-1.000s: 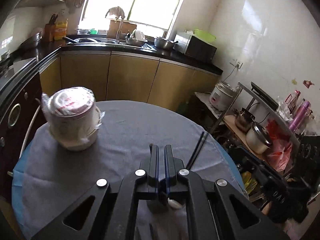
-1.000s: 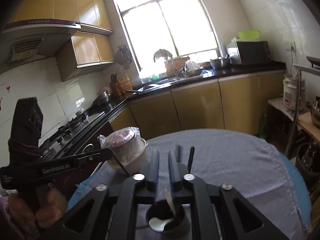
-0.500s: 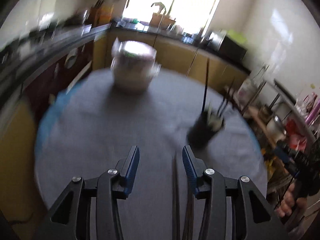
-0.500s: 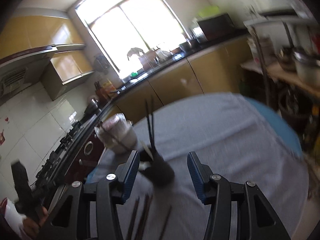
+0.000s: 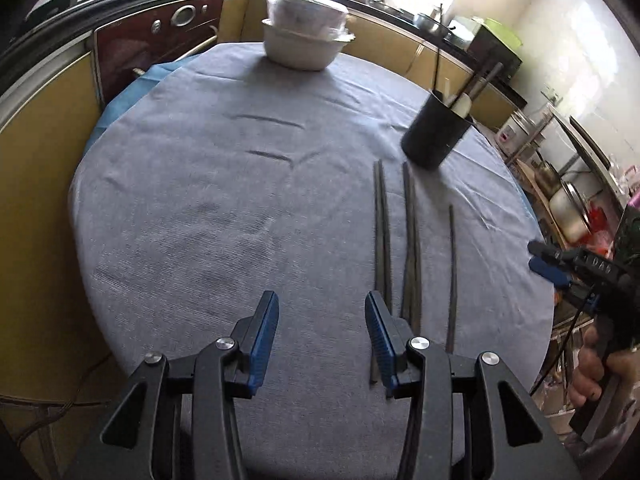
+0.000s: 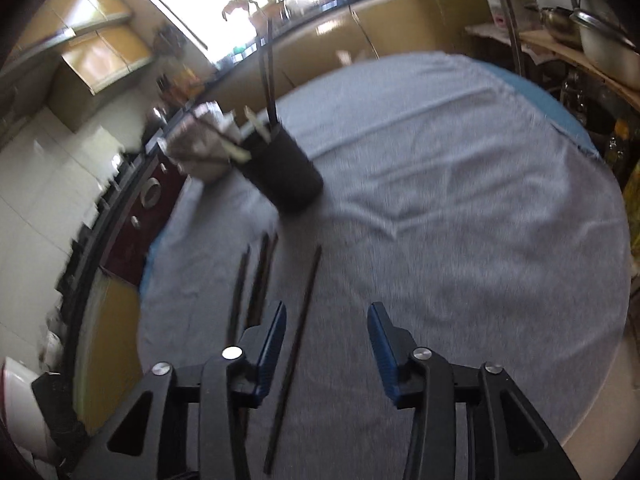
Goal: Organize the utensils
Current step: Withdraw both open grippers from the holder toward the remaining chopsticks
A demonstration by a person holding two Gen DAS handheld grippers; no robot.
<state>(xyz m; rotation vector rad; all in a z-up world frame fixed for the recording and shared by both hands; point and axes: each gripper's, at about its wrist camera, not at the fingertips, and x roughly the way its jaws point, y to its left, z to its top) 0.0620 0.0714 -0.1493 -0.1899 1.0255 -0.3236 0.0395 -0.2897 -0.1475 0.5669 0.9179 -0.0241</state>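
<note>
Several dark chopsticks (image 5: 410, 236) lie side by side on the grey tablecloth (image 5: 200, 216), near its front right. Behind them stands a black utensil cup (image 5: 436, 134) holding a white spoon and some chopsticks. My left gripper (image 5: 322, 332) is open and empty, just left of the chopsticks' near ends. In the right wrist view the chopsticks (image 6: 308, 300) lie left of centre and the cup (image 6: 286, 176) is beyond them. My right gripper (image 6: 327, 340) is open and empty; one chopstick runs beside its left finger. It also shows at the far right of the left wrist view (image 5: 548, 266).
A stack of white bowls wrapped in plastic (image 5: 306, 36) stands at the table's far edge. Yellow cabinets and a dark counter run behind the table. A rack with pots (image 5: 568, 200) stands to the right of the table.
Both grippers went from shut to open and pulled back toward the table's near edge. The cup and chopsticks, close under the grippers before, now lie farther ahead.
</note>
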